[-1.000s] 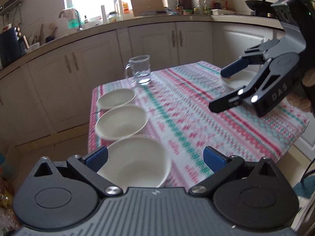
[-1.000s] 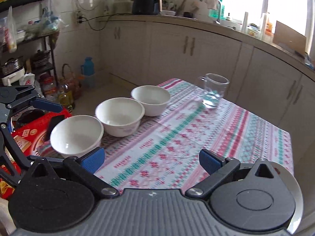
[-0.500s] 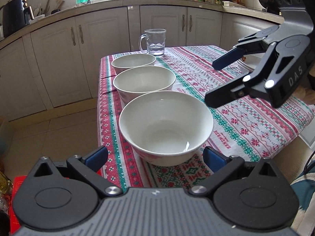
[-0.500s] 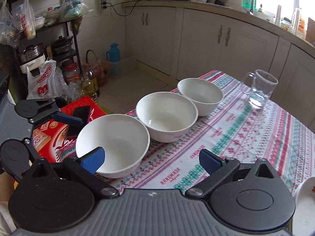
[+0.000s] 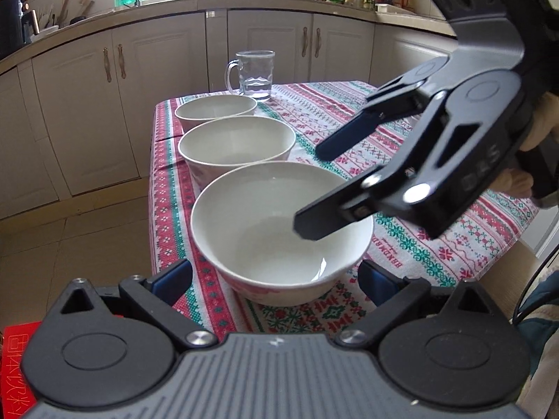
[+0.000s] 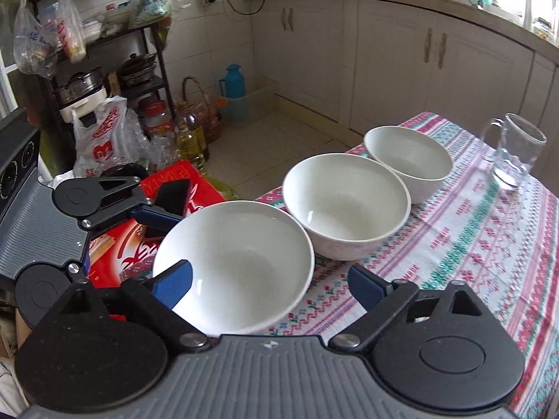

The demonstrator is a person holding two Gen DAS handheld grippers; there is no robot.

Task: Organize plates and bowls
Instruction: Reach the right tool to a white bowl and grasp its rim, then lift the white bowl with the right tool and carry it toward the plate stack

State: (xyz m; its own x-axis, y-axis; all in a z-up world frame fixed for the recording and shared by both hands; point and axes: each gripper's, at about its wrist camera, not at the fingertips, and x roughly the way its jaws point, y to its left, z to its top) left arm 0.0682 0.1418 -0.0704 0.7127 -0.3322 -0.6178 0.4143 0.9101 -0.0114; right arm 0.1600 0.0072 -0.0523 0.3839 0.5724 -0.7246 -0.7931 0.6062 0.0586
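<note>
Bowls are the business here, and the nearest bowl (image 5: 279,230) sits at the near corner of the table (image 5: 436,244), close to the cloth's edge, with both grippers gathered round it. In the left wrist view the left gripper (image 5: 276,277) straddles it low down, one blue pad on each side of the base; its jaws have just been closing a little, yet both pads still stand clear of the bowl wall, so it holds nothing. The right gripper (image 6: 267,284) comes in from the other side with one finger reaching over the rim into the hollow and the other outside the wall. Its jaws have just been closing too, with the rim between them, but I see no pad pressed on the porcelain, so it is open as well. To do this step well, I would let one gripper take the rim squarely, inner pad flat against the inside wall, and close gently, since glazed porcelain looks slippery and the bowl could tip off the near edge. Beyond it stand the middle bowl (image 5: 237,143) and the far bowl (image 5: 215,108) in a line, good for nesting, likely by lifting straight up and lowering centred. Farther off stands a glass mug (image 5: 253,75), well clear.
</note>
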